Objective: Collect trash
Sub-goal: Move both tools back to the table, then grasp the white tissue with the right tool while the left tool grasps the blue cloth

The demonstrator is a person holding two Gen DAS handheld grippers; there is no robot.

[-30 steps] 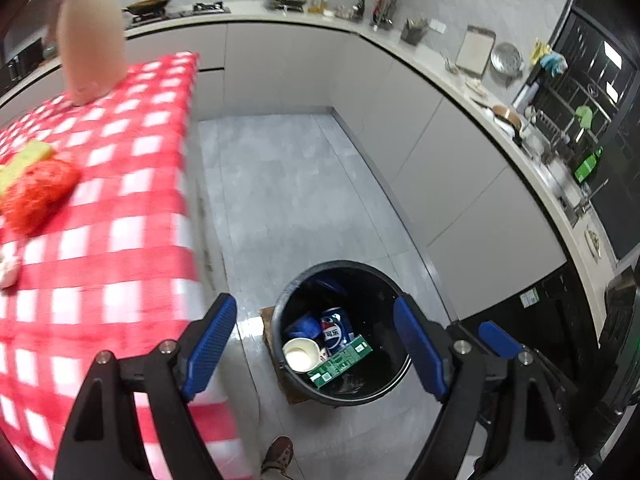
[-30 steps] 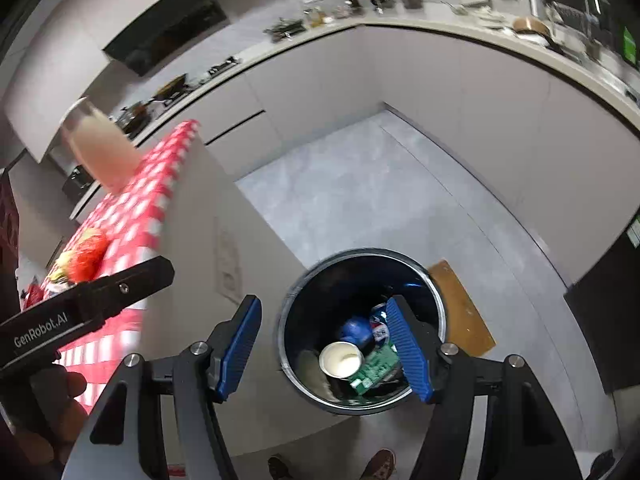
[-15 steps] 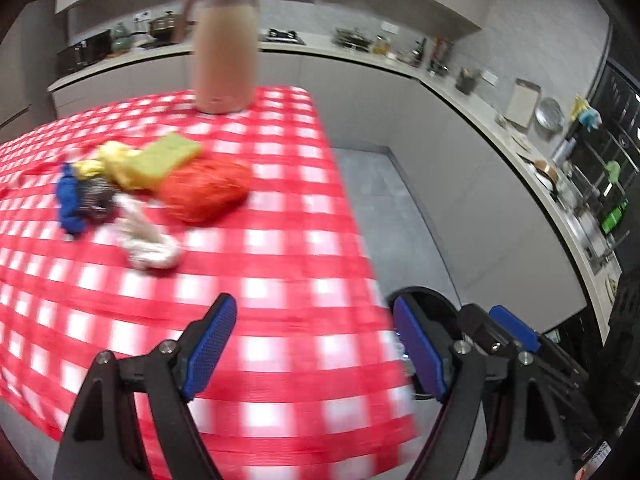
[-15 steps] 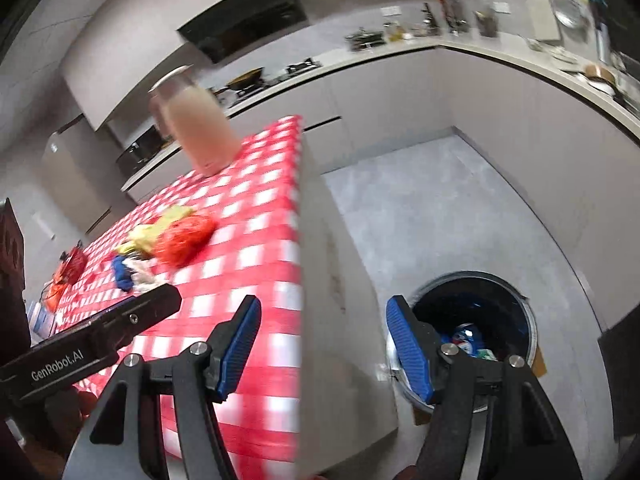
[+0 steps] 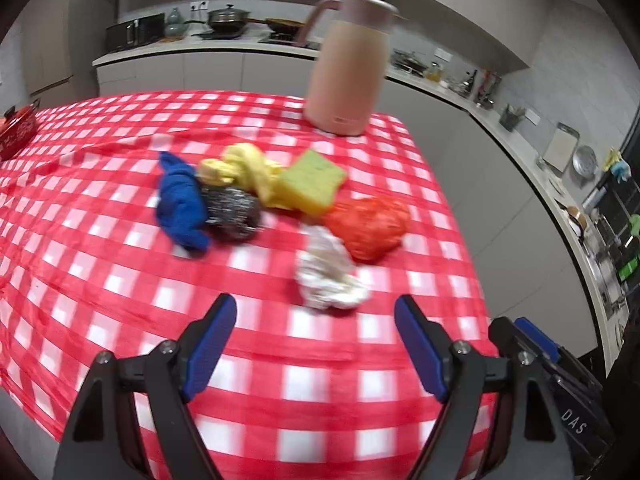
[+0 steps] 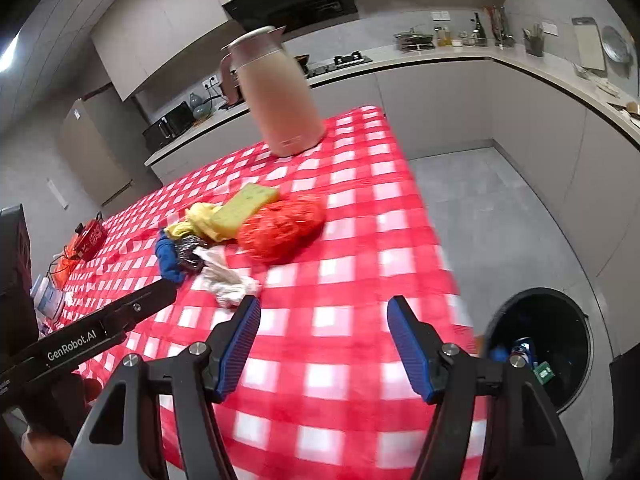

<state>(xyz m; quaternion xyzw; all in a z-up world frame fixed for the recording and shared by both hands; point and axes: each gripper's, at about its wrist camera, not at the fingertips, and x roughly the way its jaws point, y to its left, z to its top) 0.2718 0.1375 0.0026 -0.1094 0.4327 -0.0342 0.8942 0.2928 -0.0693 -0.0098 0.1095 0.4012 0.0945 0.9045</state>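
A pile of trash lies on the red checked tablecloth [image 5: 120, 280]: a crumpled white tissue [image 5: 326, 270], a red mesh ball [image 5: 370, 226], a green-yellow sponge [image 5: 310, 182], a yellow cloth [image 5: 240, 168], a steel scourer [image 5: 232, 212] and a blue cloth [image 5: 180, 208]. My left gripper [image 5: 316, 346] is open and empty, just short of the tissue. My right gripper [image 6: 324, 344] is open and empty above the table's near right part; the tissue [image 6: 226, 280] and red mesh ball [image 6: 280, 228] lie ahead to its left. The black trash bin [image 6: 560, 312] stands on the floor at the right, with trash inside.
A tall pink thermos jug [image 5: 348, 68] stands at the table's far side. A red box [image 5: 16, 132] sits at the table's far left. Grey kitchen counters [image 6: 540, 80] with utensils curve round the back and right. Grey floor [image 6: 492, 208] lies between table and counters.
Both grippers have swung up and left from over the bin to over the table. The trash pile is now straight ahead of the left gripper. Both stayed open.
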